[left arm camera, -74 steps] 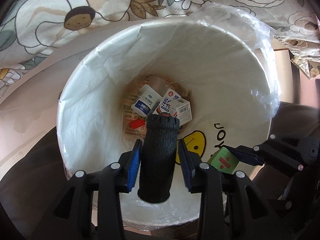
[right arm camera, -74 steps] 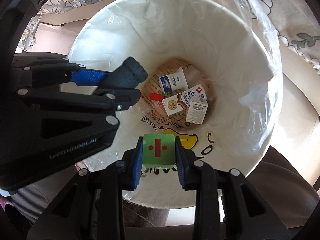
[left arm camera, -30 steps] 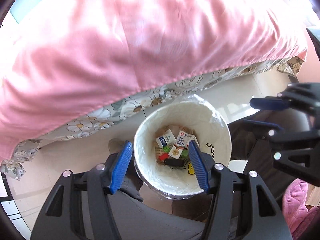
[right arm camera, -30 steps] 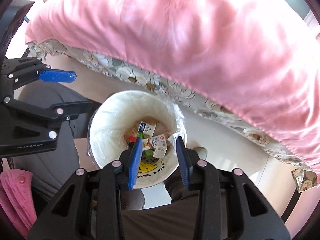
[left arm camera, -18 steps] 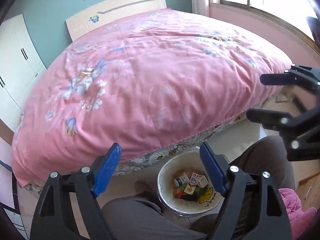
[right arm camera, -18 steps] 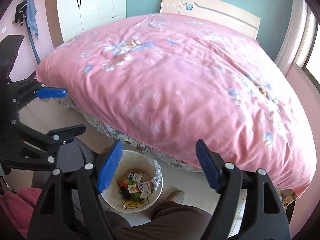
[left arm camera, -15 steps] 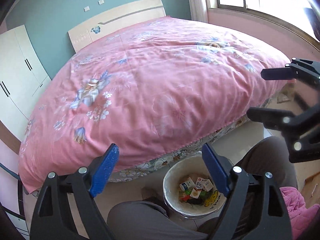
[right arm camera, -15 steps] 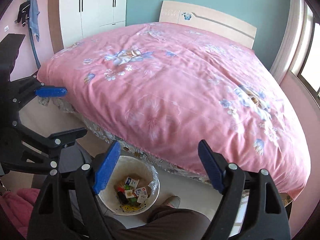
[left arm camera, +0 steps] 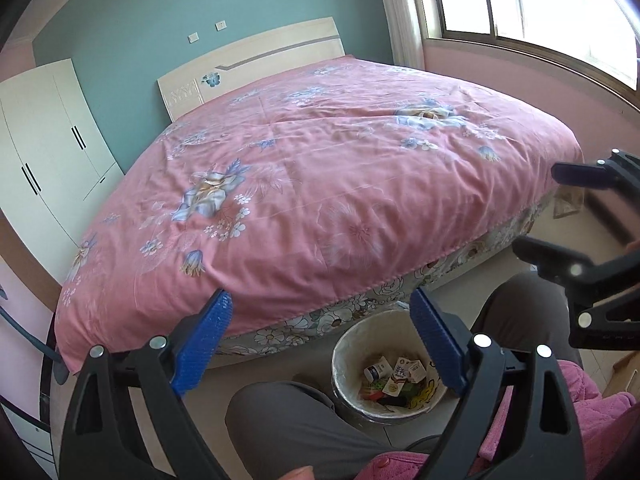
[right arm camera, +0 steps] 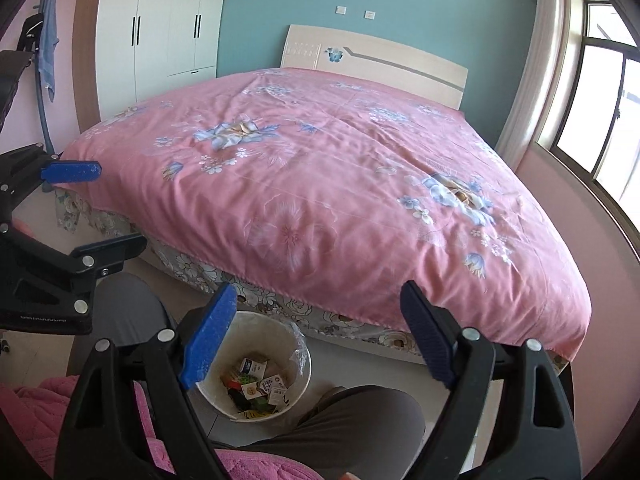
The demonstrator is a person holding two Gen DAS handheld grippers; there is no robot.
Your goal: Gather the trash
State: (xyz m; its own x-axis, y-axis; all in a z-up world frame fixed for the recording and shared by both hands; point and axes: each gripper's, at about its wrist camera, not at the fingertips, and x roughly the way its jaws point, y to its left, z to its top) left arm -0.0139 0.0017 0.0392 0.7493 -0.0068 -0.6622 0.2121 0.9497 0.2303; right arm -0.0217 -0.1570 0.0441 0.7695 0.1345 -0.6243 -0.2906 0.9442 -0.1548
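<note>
Sitting on the floor at the foot of the pink-quilted bed [left arm camera: 320, 184], between the person's knees, the white bin [left arm camera: 344, 364] holds small cartons [left arm camera: 400, 370] and wrappers. The left gripper [left arm camera: 322, 340] and right gripper [right arm camera: 316, 330] hang above it, both spread wide with nothing between their blue pads.

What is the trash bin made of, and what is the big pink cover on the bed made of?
The trash bin looks like white plastic or coated card, lined with a thin clear plastic bag that crinkles and shines at the rim. The bed cover looks like soft woven cloth, matte, with fine wrinkles and printed flowers.
</note>
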